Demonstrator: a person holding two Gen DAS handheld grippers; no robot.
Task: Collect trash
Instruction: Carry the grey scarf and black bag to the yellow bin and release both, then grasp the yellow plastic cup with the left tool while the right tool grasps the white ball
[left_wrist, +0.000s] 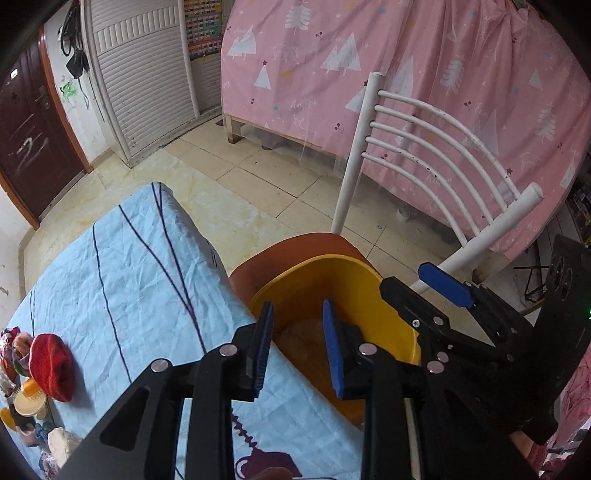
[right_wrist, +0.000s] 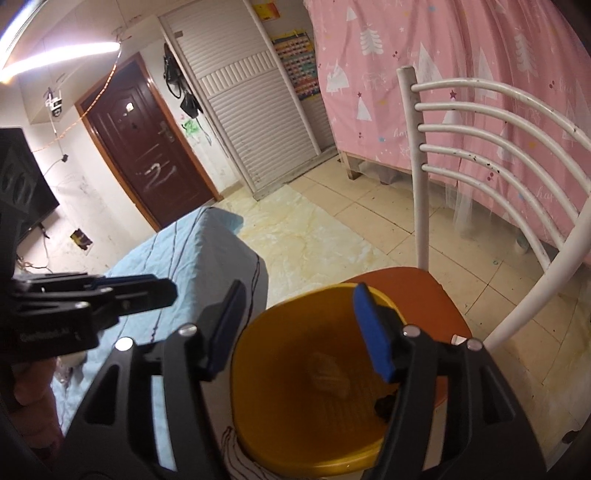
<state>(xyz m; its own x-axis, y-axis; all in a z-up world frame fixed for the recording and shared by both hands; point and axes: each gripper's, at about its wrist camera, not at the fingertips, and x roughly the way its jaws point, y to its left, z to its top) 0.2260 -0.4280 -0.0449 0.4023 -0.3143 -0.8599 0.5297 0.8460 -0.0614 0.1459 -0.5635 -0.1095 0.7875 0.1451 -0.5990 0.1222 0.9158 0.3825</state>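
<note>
Both of my hand-held grippers hang over the yellow basin that sits on the orange seat of the white chair, just beside the bench with its light blue cloth. My left hand-held gripper has its jaws apart with nothing between them, and my right hand-held gripper is spread wide and empty too. Down in the basin I can see a pale crumpled scrap and a small dark bit near the wall; what they are made of I cannot tell. So I judge the drop into the basin is finished for this round and the step in hand is going back for more. The clutter lies at the far left end of the bench: a red knitted piece, a yellow brush-like thing and other small oddments I cannot make out. My next move should swing the left hand-held gripper back over that pile, pick one item that is truly trash, and close on it squarely without snagging the cloth.
</note>
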